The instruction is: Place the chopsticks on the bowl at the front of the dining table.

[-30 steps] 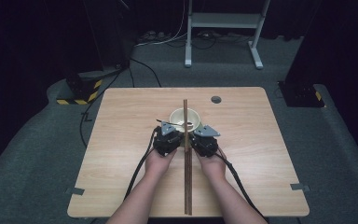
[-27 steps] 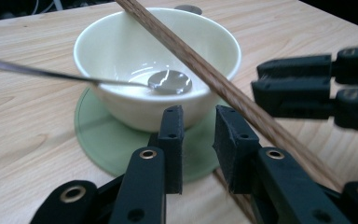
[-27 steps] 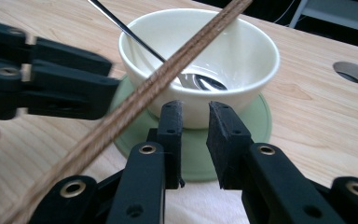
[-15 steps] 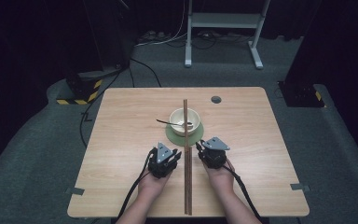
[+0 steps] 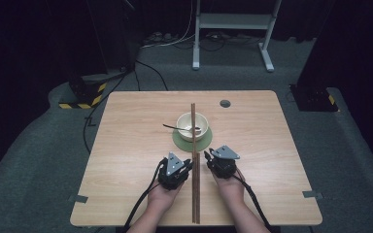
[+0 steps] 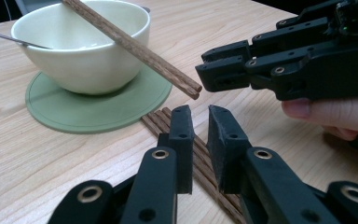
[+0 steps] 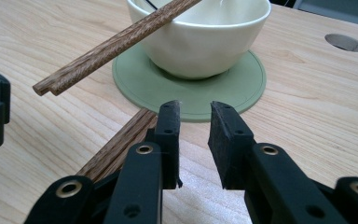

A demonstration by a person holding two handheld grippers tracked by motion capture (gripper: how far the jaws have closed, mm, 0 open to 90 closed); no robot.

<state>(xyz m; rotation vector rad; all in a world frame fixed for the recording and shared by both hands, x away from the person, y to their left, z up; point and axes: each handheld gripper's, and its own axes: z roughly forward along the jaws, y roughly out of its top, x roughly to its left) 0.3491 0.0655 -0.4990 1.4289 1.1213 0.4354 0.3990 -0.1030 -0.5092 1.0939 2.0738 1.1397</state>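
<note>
Wooden desk point(image 5: 126, 145) bearing a cream bowl point(image 5: 192, 126) on a green coaster point(image 5: 180, 141). One chopstick pair point(image 5: 193, 121) bridging the bowl rim, another point(image 5: 195, 194) flat on the desk, long axis running from near edge toward the bowl. Flanked by left tool point(image 5: 188, 167) and right tool point(image 5: 208, 161), equally near, both nearly closed, gripping nothing; left jaws just closing.

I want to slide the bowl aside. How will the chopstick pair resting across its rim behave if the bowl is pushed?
The chopstick pair lies loose across the bowl, ends overhanging, so it would probably shift or slide off. It looks like stiff wood and should not bend. The bowl sits on a green coaster, which may drag along.
</note>
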